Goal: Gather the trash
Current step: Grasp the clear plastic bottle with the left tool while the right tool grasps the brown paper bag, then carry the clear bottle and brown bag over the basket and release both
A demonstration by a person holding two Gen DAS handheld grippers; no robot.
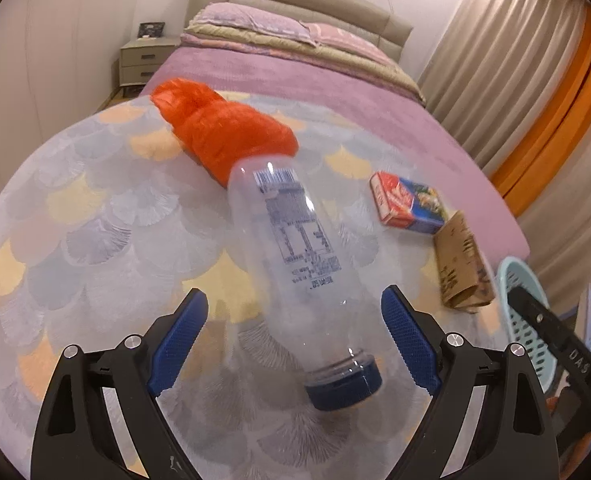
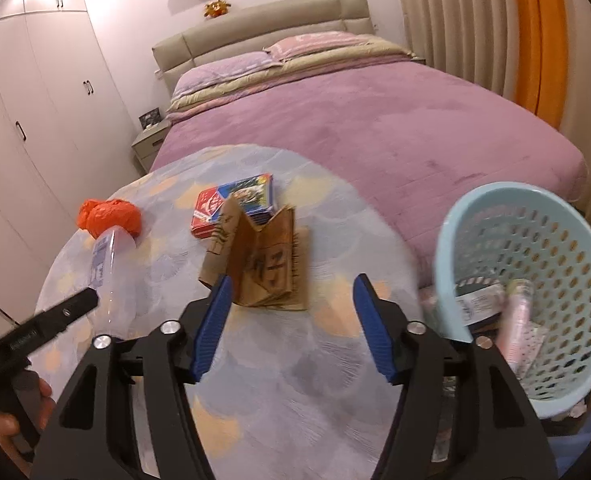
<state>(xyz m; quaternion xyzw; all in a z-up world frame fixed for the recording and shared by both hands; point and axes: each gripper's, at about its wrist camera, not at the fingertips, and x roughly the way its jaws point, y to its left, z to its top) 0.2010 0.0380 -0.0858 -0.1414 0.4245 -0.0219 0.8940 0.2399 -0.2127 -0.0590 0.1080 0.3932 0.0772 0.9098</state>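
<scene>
A clear plastic bottle (image 1: 295,256) with a dark blue cap lies on the round patterned table (image 1: 95,216), cap toward me. My left gripper (image 1: 295,304) is open, its blue fingers on either side of the bottle's lower part, apart from it. An orange crumpled bag (image 1: 227,128) lies behind the bottle. A red and blue box (image 1: 407,204) and a folded brown paper bag (image 1: 461,264) lie to the right. My right gripper (image 2: 291,284) is open and empty, just in front of the brown paper bag (image 2: 261,260). The bottle (image 2: 109,264) shows at its left.
A light blue perforated basket (image 2: 535,248) stands right of the table, tilted toward me, with several pieces of trash inside. A bed with a purple cover (image 2: 375,120) lies behind the table. White wardrobes (image 2: 27,120) line the left wall; curtains hang at the right.
</scene>
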